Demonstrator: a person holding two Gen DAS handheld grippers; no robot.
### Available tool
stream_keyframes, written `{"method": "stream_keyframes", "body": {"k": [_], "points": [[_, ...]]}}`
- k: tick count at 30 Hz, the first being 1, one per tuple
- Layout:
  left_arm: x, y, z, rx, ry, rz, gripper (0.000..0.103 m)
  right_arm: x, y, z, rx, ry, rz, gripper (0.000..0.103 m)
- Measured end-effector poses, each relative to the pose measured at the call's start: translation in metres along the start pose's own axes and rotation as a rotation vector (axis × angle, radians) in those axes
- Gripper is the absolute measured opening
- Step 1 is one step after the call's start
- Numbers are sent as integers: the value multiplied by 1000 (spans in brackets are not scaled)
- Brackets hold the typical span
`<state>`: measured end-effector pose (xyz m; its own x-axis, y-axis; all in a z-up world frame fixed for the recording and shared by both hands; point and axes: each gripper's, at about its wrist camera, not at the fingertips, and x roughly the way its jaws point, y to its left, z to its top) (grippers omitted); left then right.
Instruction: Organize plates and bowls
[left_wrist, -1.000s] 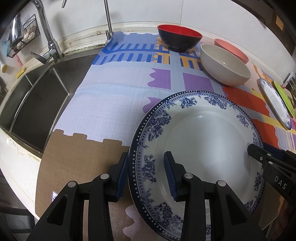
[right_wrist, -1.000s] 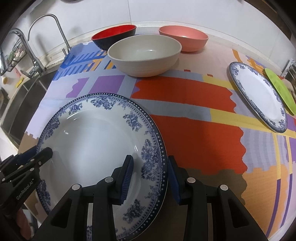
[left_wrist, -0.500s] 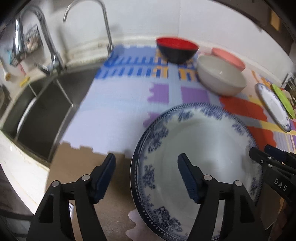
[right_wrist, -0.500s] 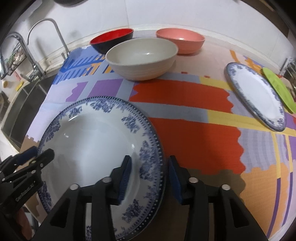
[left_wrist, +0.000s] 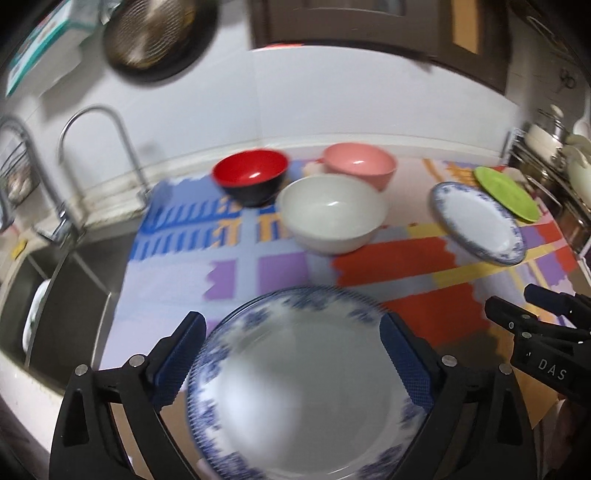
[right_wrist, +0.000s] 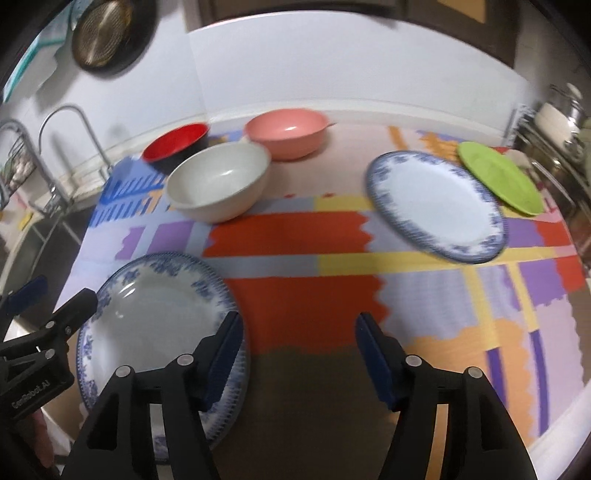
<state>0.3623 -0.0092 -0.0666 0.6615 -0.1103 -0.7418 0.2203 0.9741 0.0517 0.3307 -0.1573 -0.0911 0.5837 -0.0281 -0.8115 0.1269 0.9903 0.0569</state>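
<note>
Since a second ago both hand-held grippers have let go of the big blue-patterned plate (left_wrist: 306, 387) and lifted back from it, so more of the wall and the hanging pan (left_wrist: 155, 33) now shows. The left hand-held gripper (left_wrist: 293, 365) has its jaws spread wide and opening, hovering above the plate, which appears between them but untouched. The right hand-held gripper (right_wrist: 297, 360) is also opening, with nothing between its jaws; the plate lies just beside its left finger, whose pad hides part of the rim. Both views are smeared by motion, so the plate's pattern is hard to read and its near edge is cut off by the frame. It rests on the colourful mat (right_wrist: 303, 236) on the counter, near the front. Farther back stand a white bowl (left_wrist: 332, 214), a red bowl (left_wrist: 251, 173) and a pink bowl (left_wrist: 358, 162); to the right lie a smaller blue-rimmed plate (right_wrist: 436, 210) and a green plate (right_wrist: 498, 177). The sink (left_wrist: 55, 295) lies left.
</note>
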Motion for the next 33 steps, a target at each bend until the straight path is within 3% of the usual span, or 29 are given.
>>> {"method": "stream_keyframes", "body": {"k": [4, 12, 18, 24, 33], "points": [[-1, -32, 19, 31, -15, -38, 96, -12, -31, 10, 28, -26, -48, 72], [4, -89, 57, 79, -70, -90, 97, -29, -97, 33, 89, -68, -92, 73], [24, -125, 89, 85, -50, -151, 97, -34, -137, 53, 123, -128, -138, 73], [51, -153, 115, 105, -37, -152, 97, -22, -170, 72, 154, -144, -158, 73], [100, -187, 143, 152, 11, -152, 97, 24, -210, 93, 201, -92, -151, 73]]}}
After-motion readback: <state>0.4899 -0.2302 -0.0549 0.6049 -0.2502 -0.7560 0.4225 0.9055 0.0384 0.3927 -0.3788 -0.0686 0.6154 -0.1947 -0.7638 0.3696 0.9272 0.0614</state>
